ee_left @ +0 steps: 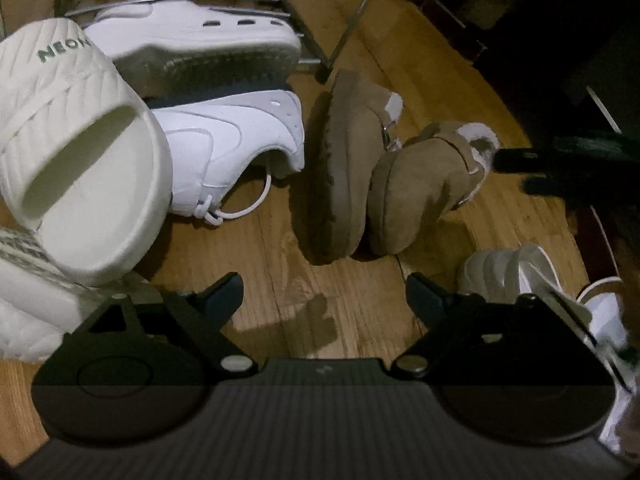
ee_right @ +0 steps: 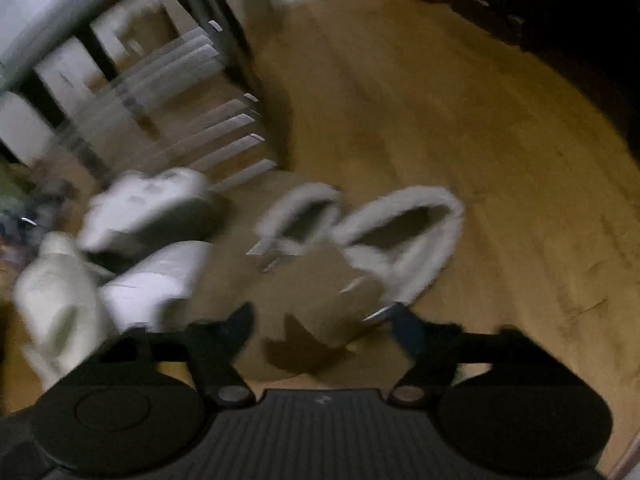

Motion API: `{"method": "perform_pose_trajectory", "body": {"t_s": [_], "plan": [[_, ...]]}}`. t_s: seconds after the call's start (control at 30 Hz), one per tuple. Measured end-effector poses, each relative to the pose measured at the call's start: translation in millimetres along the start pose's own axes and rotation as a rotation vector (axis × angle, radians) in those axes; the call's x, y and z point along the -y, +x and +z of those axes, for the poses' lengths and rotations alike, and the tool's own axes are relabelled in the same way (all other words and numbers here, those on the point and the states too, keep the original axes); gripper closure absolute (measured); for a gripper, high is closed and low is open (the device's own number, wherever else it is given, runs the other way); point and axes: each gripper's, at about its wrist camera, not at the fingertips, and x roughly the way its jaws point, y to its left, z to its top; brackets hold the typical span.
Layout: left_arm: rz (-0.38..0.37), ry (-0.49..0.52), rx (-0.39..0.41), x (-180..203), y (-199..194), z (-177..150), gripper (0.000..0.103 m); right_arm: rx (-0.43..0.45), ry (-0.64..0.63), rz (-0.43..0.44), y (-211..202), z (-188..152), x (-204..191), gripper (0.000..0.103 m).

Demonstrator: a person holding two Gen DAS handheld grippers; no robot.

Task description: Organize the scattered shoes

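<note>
Two tan fleece-lined slippers lie on the wood floor: one on its side with the sole showing [ee_left: 340, 168], the other upright beside it [ee_left: 420, 188]. My left gripper [ee_left: 324, 286] hangs open over bare floor just short of them, with nothing between its fingers. In the blurred right wrist view the same slippers [ee_right: 396, 232] [ee_right: 300, 216] show their white linings. My right gripper [ee_right: 322, 314] is right above one slipper's tan toe [ee_right: 336, 300]. Its jaws stand apart around the toe, with a gap on the left side.
A white slide [ee_left: 80, 152] leans at the left against two white sneakers [ee_left: 232, 140] [ee_left: 192, 48]. A metal shoe rack [ee_left: 180, 2] stands behind them. A pale grey slipper [ee_left: 504, 272] lies at the lower right. A black shape [ee_left: 532, 168] juts in by the slippers' heels.
</note>
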Motion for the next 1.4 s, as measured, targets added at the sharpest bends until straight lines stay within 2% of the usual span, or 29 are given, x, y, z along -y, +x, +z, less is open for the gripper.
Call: {"method": "perform_pose_trajectory", "body": {"t_s": [0.1,0.13,0.2,0.23,0.3,0.33,0.4,0.47,0.63,0.73,0.83,0.93,0.97,1.0,1.07,1.1,1.17,1.2,1.23,1.3,1.4], "plan": [[0.0,-0.009,-0.042,-1,0,-2,0.015,-0.017,0.066,-0.006,19,8,5,0.037],[-0.013,-0.005,-0.043,-1,-2,-3,0.014,-0.029,0.077,-0.044,28,10,6,0.036],[-0.03,-0.009,-0.035,-2,-5,-4,0.014,-0.047,0.111,-0.049,40,11,9,0.035],[-0.035,-0.017,-0.031,-3,-7,-4,0.014,-0.067,0.143,-0.025,53,11,13,0.036],[-0.034,-0.026,-0.032,-6,-9,-3,0.014,-0.036,0.144,0.041,57,8,15,0.052],[-0.033,-0.028,-0.033,-6,-9,-3,0.014,-0.022,0.125,0.06,56,8,14,0.067],[-0.028,-0.026,-0.032,-9,-11,-3,0.014,0.019,0.109,0.067,49,5,14,0.078],[-0.023,-0.022,-0.032,-9,-11,-3,0.014,0.055,0.118,0.106,42,3,17,0.081],[-0.034,0.014,-0.017,-1,-12,-2,0.014,0.001,0.162,0.28,31,-3,19,0.084],[-0.041,0.031,-0.009,4,-16,-2,0.014,-0.007,0.153,0.33,23,-6,13,0.084],[-0.051,0.079,0.001,8,-25,-3,0.014,-0.007,0.091,0.356,4,-17,-1,0.084],[-0.134,0.168,0.049,9,-43,-17,0.013,-0.042,0.037,0.403,-10,-26,-14,0.084],[-0.168,0.182,0.06,8,-48,-24,0.013,-0.064,0.021,0.422,-14,-32,-19,0.09],[-0.196,0.188,0.064,6,-53,-32,0.013,-0.072,0.014,0.445,-17,-36,-22,0.103],[-0.219,0.179,0.056,0,-59,-46,0.013,-0.123,0.011,0.542,-25,-47,-29,0.103],[-0.219,0.172,0.054,-1,-59,-48,0.013,-0.15,0.006,0.545,-25,-52,-32,0.102],[-0.216,0.137,0.043,-7,-57,-56,0.013,-0.168,-0.015,0.49,-26,-57,-36,0.095],[-0.209,0.129,0.031,-7,-53,-58,0.013,-0.156,-0.021,0.428,-23,-62,-35,0.091],[-0.201,0.121,0.018,-8,-48,-60,0.013,-0.149,-0.021,0.374,-21,-67,-34,0.081],[-0.191,0.135,0.009,-5,-42,-61,0.013,-0.144,0.036,0.279,-18,-80,-24,0.074],[-0.22,0.171,0.033,2,-29,-56,0.011,-0.162,0.108,0.237,-18,-99,-13,0.068]]}}
